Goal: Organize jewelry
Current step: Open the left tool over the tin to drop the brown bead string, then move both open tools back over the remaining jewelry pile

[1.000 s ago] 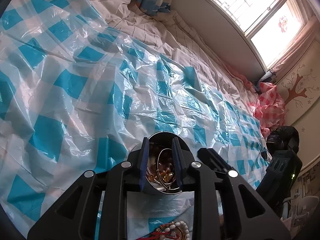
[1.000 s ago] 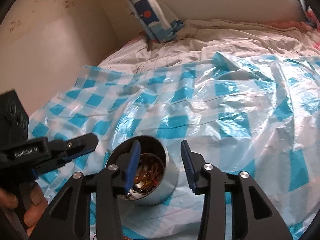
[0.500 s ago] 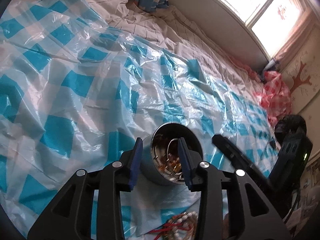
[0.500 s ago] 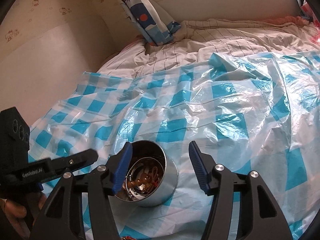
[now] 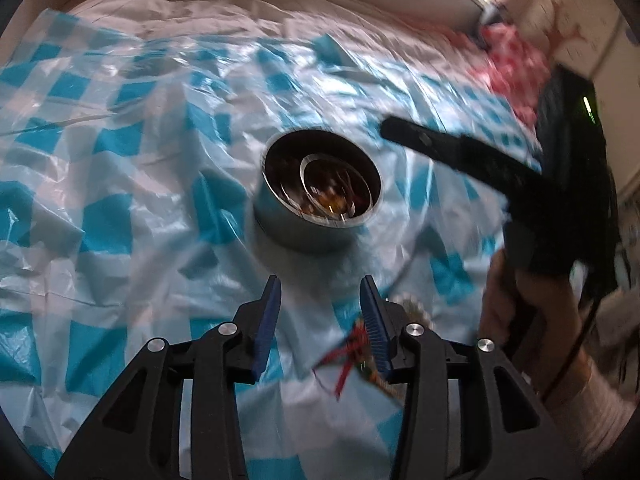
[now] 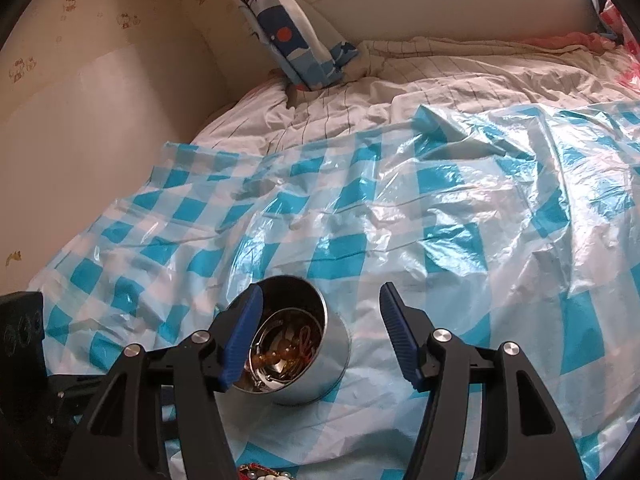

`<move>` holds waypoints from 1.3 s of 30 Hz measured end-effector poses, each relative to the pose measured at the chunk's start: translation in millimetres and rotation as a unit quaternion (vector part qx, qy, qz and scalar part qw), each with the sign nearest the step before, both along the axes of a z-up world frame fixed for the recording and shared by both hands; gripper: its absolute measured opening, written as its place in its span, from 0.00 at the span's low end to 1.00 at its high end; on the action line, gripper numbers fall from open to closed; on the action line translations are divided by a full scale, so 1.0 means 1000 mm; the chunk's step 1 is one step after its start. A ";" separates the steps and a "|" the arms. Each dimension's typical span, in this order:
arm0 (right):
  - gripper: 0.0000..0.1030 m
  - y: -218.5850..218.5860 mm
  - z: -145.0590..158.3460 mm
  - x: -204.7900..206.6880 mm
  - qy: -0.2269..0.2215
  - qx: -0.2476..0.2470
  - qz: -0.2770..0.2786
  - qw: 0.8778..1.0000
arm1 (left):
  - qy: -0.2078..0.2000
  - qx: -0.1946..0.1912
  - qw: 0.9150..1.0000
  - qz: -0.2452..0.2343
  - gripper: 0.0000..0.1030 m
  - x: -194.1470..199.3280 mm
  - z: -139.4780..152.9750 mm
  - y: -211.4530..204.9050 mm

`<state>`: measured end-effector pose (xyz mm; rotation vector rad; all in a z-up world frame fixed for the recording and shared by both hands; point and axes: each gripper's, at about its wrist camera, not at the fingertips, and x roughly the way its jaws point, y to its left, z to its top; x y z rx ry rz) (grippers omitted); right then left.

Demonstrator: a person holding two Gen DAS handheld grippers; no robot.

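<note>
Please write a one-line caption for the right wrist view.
Open right tool over a steel tin of jewelry on a checked plastic sheet.

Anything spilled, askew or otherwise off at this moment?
Mostly tidy. The metal tin stands upright on the crumpled checked plastic sheet, jewelry inside. One beaded piece with red cord lies loose on the sheet beside the open left gripper. The left view is motion-blurred.
</note>
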<state>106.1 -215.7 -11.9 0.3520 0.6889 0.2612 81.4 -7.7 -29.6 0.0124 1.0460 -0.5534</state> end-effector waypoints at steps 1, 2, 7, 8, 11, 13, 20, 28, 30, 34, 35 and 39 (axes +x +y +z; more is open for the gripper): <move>0.57 0.002 -0.001 0.000 0.001 -0.002 0.002 1.000 | 0.000 0.005 1.000 -0.008 0.38 -0.003 -0.001 -0.001; 0.57 0.005 -0.001 0.000 0.002 -0.005 0.006 1.000 | 0.001 0.007 1.000 -0.012 0.38 -0.004 -0.001 -0.001; 0.58 0.011 -0.001 -0.001 0.001 -0.010 0.013 1.000 | -0.001 0.021 0.999 -0.025 0.39 -0.013 -0.004 -0.003; 0.59 0.012 -0.002 -0.002 0.002 -0.010 0.015 1.000 | -0.001 0.023 0.999 -0.024 0.39 -0.013 -0.005 -0.003; 0.59 0.013 -0.002 -0.003 0.002 -0.011 0.017 1.000 | -0.001 0.030 0.999 -0.022 0.40 -0.013 -0.006 -0.003; 0.59 0.014 -0.001 -0.003 0.002 -0.012 0.019 1.000 | -0.002 0.030 0.999 -0.022 0.40 -0.014 -0.006 -0.004; 0.59 0.014 -0.002 -0.008 0.007 -0.013 0.021 1.000 | -0.007 0.046 0.998 -0.030 0.41 -0.020 -0.009 -0.011; 0.61 0.012 -0.001 -0.021 0.011 -0.014 0.025 1.000 | -0.016 0.058 0.998 -0.025 0.41 -0.027 -0.010 -0.014; 0.61 0.013 -0.002 -0.024 0.013 -0.016 0.028 0.999 | -0.020 0.066 0.997 -0.026 0.41 -0.029 -0.010 -0.015; 0.61 0.016 -0.002 -0.031 0.015 -0.021 0.036 0.999 | -0.026 0.079 0.996 -0.032 0.41 -0.031 -0.011 -0.019; 0.61 0.016 -0.003 -0.031 0.016 -0.022 0.036 0.999 | -0.028 0.081 0.996 -0.033 0.41 -0.032 -0.011 -0.019; 0.61 0.016 -0.004 -0.034 0.019 -0.024 0.039 0.999 | -0.035 0.088 0.995 -0.038 0.43 -0.034 -0.010 -0.021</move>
